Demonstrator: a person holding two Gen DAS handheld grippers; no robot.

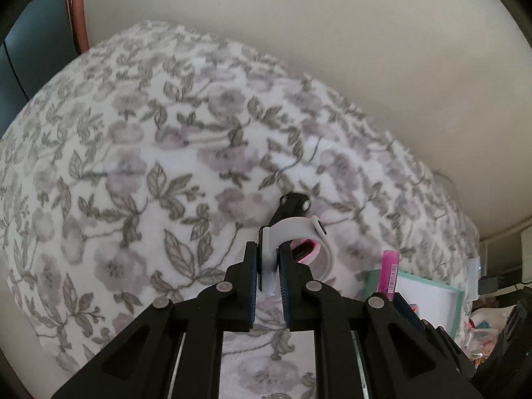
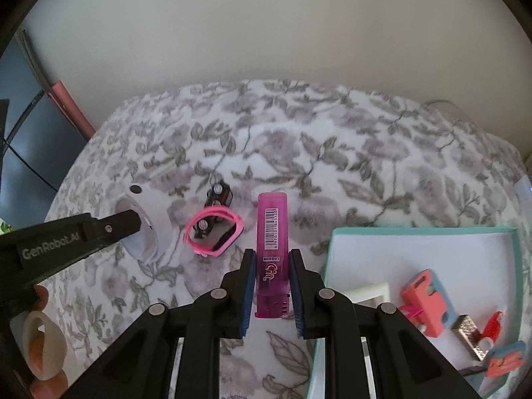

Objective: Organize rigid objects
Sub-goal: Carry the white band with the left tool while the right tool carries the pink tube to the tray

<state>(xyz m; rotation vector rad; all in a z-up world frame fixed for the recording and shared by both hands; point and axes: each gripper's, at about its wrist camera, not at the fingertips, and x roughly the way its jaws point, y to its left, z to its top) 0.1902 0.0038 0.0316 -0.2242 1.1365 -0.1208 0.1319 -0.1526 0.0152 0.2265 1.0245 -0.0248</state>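
Note:
My left gripper (image 1: 268,250) is shut on a white looped band (image 1: 299,225), held a little above the floral blanket (image 1: 133,173). The right wrist view shows that gripper (image 2: 134,224) coming in from the left, pinching the same band (image 2: 146,232). My right gripper (image 2: 272,254) is shut on a pink translucent lighter (image 2: 271,232) with a barcode, which stands up between the pads. The lighter (image 1: 387,271) also appears at the right of the left wrist view. A pink elastic loop (image 2: 212,232) and a small black object with silver studs (image 2: 217,196) lie on the blanket between the two grippers.
A teal-rimmed box (image 2: 422,231) with a white floor sits at the right, holding several small coral, blue and metal items. The same box (image 1: 459,294) shows in the left wrist view. A cream ring (image 2: 43,342) lies at the lower left. A pale wall runs behind.

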